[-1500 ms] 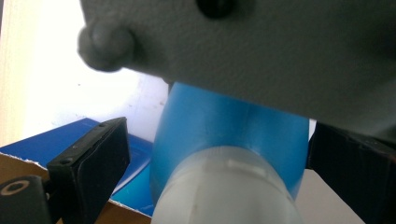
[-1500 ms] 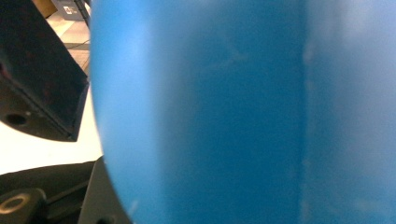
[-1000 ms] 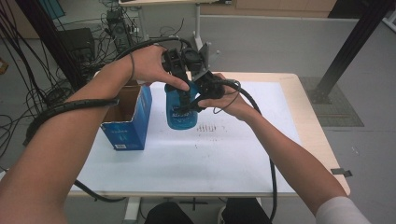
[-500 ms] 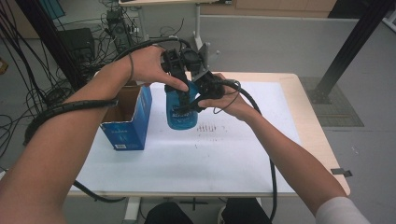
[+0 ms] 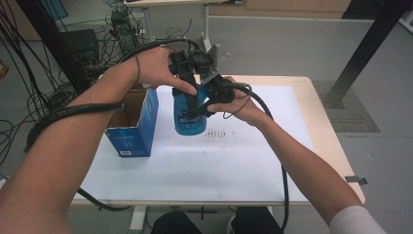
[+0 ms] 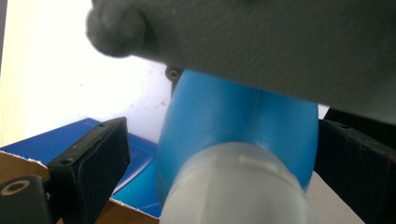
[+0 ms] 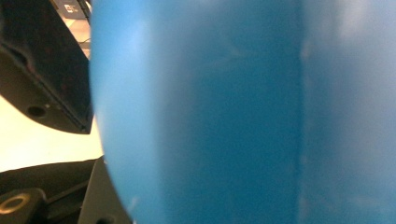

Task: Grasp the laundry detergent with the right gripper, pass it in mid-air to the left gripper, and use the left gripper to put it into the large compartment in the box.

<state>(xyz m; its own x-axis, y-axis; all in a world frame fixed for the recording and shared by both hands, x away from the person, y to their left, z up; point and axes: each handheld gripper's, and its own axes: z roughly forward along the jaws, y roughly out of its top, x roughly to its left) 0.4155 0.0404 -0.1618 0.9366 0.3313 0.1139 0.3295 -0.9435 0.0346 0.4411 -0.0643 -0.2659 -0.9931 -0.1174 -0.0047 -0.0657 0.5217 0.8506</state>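
A blue plastic bottle (image 5: 189,117) with a white cap (image 6: 233,186) is upright over the white mat, left of the table's middle. My left gripper (image 5: 191,93) comes down from above. Its jaws straddle the cap and neck, and a gap shows beside the left jaw in the left gripper view, so it stands open. My right gripper (image 5: 208,101) comes in from the bottle's right side and is shut on the blue body (image 7: 243,116), which sits very close to its camera. Whether the bottle's base touches the mat is hidden.
An open blue cardboard box (image 5: 134,124) stands just left of the bottle. A white mat (image 5: 234,170) covers most of the wooden table (image 5: 333,146). Cables and equipment lie on the floor beyond the far left edge.
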